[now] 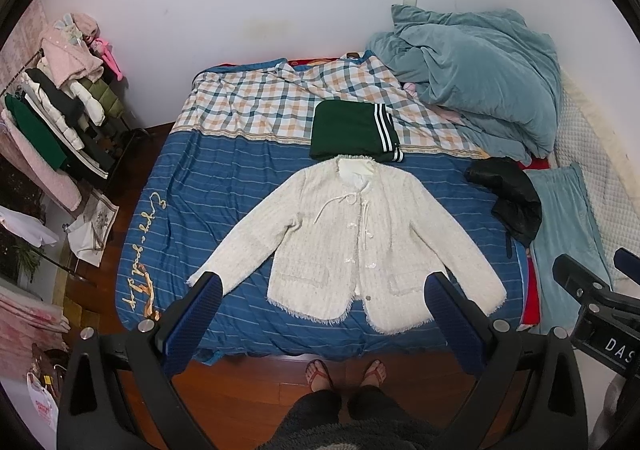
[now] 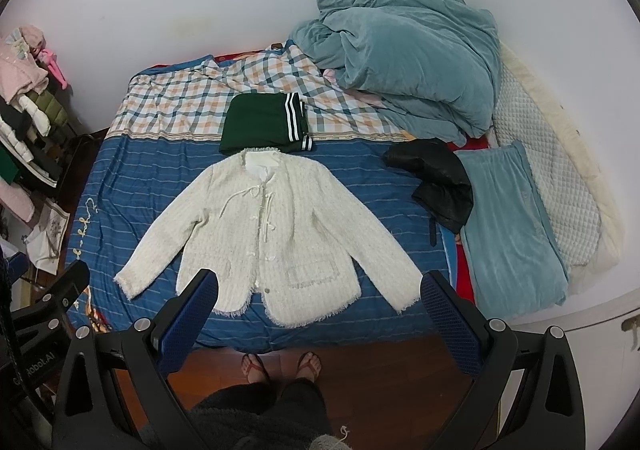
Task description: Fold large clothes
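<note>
Both grippers agape above fringed, nubbly cream tweed jacket.

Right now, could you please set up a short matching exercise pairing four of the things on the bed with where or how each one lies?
Things:
1. white jacket
2. green garment
3. black garment
4. teal duvet

States:
A. heaped against the wall at the bed's far right
B. spread flat, front up, sleeves out
C. folded, just beyond the jacket's collar
D. crumpled, right of the jacket

Pairs: 1-B, 2-C, 3-D, 4-A
</note>
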A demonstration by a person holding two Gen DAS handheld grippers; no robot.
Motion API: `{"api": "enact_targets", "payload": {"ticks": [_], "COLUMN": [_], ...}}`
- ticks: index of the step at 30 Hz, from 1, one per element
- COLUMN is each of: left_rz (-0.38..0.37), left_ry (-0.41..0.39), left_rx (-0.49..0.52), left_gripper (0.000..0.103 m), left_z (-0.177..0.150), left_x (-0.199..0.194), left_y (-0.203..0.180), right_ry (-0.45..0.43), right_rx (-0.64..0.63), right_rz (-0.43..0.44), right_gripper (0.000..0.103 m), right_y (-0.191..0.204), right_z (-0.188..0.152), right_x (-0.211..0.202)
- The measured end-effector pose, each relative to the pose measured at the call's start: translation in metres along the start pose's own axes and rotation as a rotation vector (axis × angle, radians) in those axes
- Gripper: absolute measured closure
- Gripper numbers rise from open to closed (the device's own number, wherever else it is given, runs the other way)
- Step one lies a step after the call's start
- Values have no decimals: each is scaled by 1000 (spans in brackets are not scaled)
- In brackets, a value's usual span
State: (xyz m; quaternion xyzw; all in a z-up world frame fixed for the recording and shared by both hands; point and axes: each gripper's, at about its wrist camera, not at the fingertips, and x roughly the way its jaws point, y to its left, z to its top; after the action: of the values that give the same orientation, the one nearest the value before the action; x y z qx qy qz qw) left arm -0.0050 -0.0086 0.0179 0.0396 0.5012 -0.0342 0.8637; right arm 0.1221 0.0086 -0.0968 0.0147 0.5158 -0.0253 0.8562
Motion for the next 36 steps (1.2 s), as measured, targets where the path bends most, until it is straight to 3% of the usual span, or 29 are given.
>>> {"api": "enact_targets", "payload": {"ticks": [20,26,31,35,36], "left_rz": [-13,7,61,99,119], "left_ry": [-4,-40,-138,-116,-102], "left_rx": [5,29,51,58,63], "left_gripper": [0,0,0,0,0], "left_z": [0,6,13,19,19], "left_x": [4,20,71,142,157], "left_y": [3,6,9,4,1], "right_ry": [1,-5,21,65,110], "right_rx": [9,105,273,489,536], "right_rz": [-1,35,54,18,-11], "right_gripper": [1,1,1,3,9], "right_y": [1,-5,-33,-86,-101], "right_z": [-5,-7,-18,-47,-56], "right_x": [4,23,85,161,190]}}
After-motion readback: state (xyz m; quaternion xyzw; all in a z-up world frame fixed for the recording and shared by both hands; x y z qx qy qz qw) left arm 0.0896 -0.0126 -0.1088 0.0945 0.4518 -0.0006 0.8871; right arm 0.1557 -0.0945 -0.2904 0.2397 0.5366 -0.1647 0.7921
